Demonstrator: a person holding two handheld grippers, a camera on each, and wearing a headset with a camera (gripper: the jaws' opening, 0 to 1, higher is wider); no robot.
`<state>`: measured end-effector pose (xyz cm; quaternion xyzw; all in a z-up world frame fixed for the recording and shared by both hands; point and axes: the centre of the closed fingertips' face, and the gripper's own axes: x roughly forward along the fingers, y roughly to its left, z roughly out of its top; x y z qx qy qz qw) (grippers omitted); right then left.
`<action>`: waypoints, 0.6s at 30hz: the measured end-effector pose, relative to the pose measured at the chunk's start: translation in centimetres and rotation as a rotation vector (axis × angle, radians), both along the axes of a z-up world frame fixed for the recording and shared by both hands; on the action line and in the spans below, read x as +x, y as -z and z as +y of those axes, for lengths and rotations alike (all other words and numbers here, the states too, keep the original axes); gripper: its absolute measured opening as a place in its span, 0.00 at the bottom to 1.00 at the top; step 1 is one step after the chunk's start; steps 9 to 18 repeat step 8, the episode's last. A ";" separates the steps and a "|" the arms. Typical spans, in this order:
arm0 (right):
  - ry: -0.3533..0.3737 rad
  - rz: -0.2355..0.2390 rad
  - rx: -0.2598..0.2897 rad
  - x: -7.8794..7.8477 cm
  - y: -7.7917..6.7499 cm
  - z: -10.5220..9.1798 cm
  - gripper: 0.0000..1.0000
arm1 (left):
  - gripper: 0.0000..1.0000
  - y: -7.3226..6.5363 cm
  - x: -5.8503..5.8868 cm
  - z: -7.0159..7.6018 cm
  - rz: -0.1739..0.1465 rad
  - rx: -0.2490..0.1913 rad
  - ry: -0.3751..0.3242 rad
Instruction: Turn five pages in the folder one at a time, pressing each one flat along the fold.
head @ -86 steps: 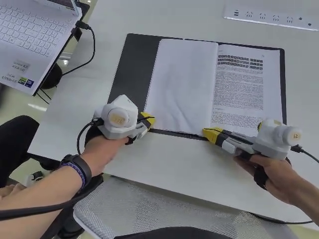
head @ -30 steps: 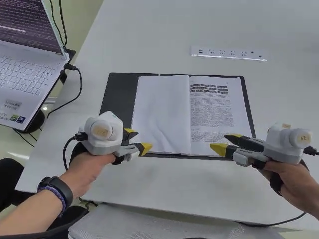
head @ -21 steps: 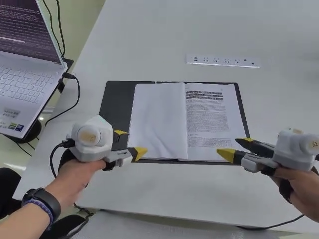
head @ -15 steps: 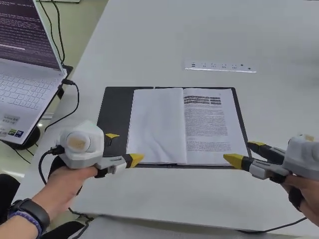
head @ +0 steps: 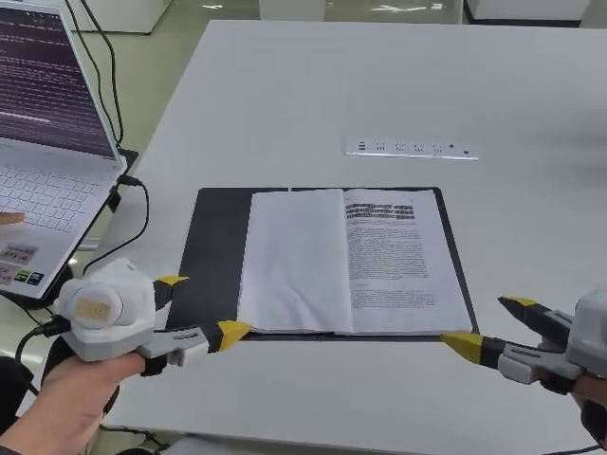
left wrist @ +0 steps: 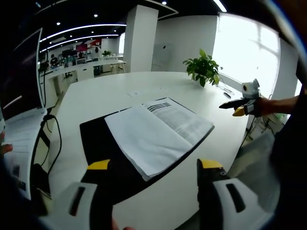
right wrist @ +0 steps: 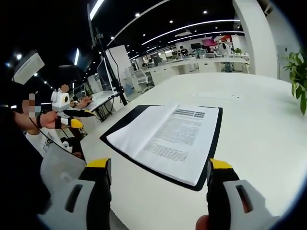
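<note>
The folder point(head: 213, 256) lies open on the white table, its black cover showing at the left. A blank page point(head: 289, 256) is on the left of the fold and a printed page point(head: 398, 256) on the right. My left gripper point(head: 202, 306) hovers off the folder's near left corner, open and empty. My right gripper point(head: 488, 324) floats off the near right corner, also open with nothing in it. In the left gripper view the folder point(left wrist: 144, 134) lies beyond the spread jaws of the left gripper point(left wrist: 154, 164). In the right gripper view the folder point(right wrist: 168, 134) lies ahead of the right gripper point(right wrist: 159, 163).
An open laptop point(head: 38, 123) sits at the far left with a black cable point(head: 133, 218) running off the table edge. A white power strip point(head: 410, 149) lies behind the folder. A potted plant point(left wrist: 204, 72) stands beyond the table.
Both grippers have drawn back from the folder's near edge, moved apart, and their jaws stand wider. The head camera has tilted up. The folder's pages lie as before.
</note>
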<state>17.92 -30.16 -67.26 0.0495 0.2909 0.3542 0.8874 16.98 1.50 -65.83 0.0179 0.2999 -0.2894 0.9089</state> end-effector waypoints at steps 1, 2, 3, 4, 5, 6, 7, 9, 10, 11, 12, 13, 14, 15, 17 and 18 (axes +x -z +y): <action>0.000 -0.002 -0.002 -0.1 -0.1 0.0 0.84 | 0.71 -0.2 -0.2 0.0 0.000 0.002 -0.003; 0.001 -0.002 -0.005 -0.3 -0.1 0.0 0.84 | 0.72 -0.2 -0.3 0.0 0.000 0.002 -0.004; 0.000 -0.003 -0.007 -0.4 -0.2 0.1 0.85 | 0.72 0.0 -0.5 0.0 0.001 0.002 -0.005; -0.001 -0.002 -0.009 -0.6 -0.2 0.1 0.86 | 0.73 0.0 -0.6 0.1 0.001 0.003 -0.007; -0.001 -0.001 -0.011 -0.7 -0.2 0.1 0.87 | 0.73 -0.1 -0.8 0.1 0.001 0.002 -0.011; 0.000 -0.001 -0.017 -0.8 -0.2 0.1 0.87 | 0.73 -0.1 -0.9 0.1 0.000 0.001 -0.013; 0.000 -0.003 -0.022 -0.9 -0.2 0.0 0.88 | 0.73 -0.2 -0.9 0.2 -0.001 -0.001 -0.016; 0.002 -0.004 -0.026 -1.0 -0.2 -0.1 0.88 | 0.73 -0.2 -1.1 0.1 -0.001 -0.001 -0.018; 0.002 -0.004 -0.026 -1.0 -0.2 -0.1 0.88 | 0.73 -0.2 -1.1 0.1 -0.001 -0.001 -0.018; 0.002 -0.004 -0.026 -1.0 -0.2 -0.1 0.88 | 0.73 -0.2 -1.1 0.1 -0.001 -0.001 -0.018; 0.002 -0.004 -0.026 -1.0 -0.2 -0.1 0.88 | 0.73 -0.2 -1.1 0.1 -0.001 -0.001 -0.018; 0.002 -0.004 -0.026 -1.0 -0.2 -0.1 0.88 | 0.73 -0.2 -1.1 0.1 -0.001 -0.001 -0.018; 0.002 -0.004 -0.026 -1.0 -0.2 -0.1 0.88 | 0.73 -0.2 -1.1 0.1 -0.001 -0.001 -0.018; 0.002 -0.004 -0.026 -1.0 -0.2 -0.1 0.88 | 0.73 -0.2 -1.1 0.1 -0.001 -0.001 -0.018; 0.002 -0.004 -0.026 -1.0 -0.2 -0.1 0.88 | 0.73 -0.2 -1.1 0.1 -0.001 -0.001 -0.018; 0.002 -0.004 -0.026 -1.0 -0.2 -0.1 0.88 | 0.73 -0.2 -1.1 0.1 -0.001 -0.001 -0.018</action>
